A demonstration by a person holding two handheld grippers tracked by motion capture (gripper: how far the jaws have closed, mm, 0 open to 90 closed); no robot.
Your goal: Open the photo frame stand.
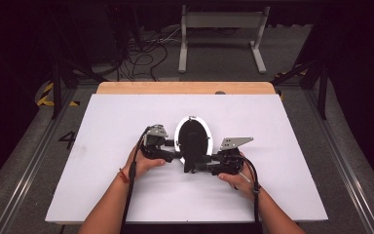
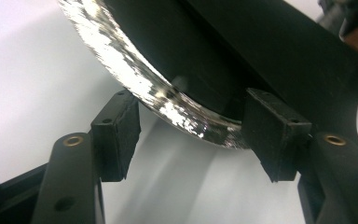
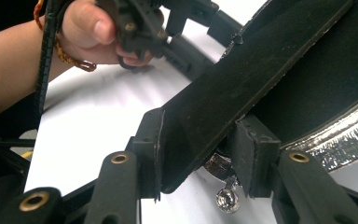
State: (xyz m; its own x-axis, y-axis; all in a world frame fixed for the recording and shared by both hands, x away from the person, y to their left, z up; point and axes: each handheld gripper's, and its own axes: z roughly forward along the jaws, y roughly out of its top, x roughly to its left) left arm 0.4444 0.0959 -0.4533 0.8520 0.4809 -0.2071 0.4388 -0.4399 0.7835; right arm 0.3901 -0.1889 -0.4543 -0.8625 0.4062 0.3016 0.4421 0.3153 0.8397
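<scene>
An oval frame with a shiny silver rim [image 1: 177, 136] lies face down on the white board, its black back [image 1: 193, 130] up. A black flat stand [image 1: 193, 152] runs along that back. My left gripper [image 1: 169, 146] is at the rim's left side; in its own view the jaws stand open [image 2: 196, 135] with the silver rim [image 2: 135, 70] curving between the pads [image 2: 119, 130]. My right gripper [image 1: 203, 163] is at the frame's near end, shut [image 3: 203, 158] on the black stand [image 3: 242, 79]. A small metal knob [image 3: 227, 199] hangs below the stand.
The white board [image 1: 126, 195] covers a wooden table [image 1: 185, 87]. The left hand [image 3: 88, 32] and its gripper [image 3: 140, 28] are close by in the right gripper view. A white metal stand [image 1: 221, 22] and cables [image 1: 141, 53] are on the floor behind.
</scene>
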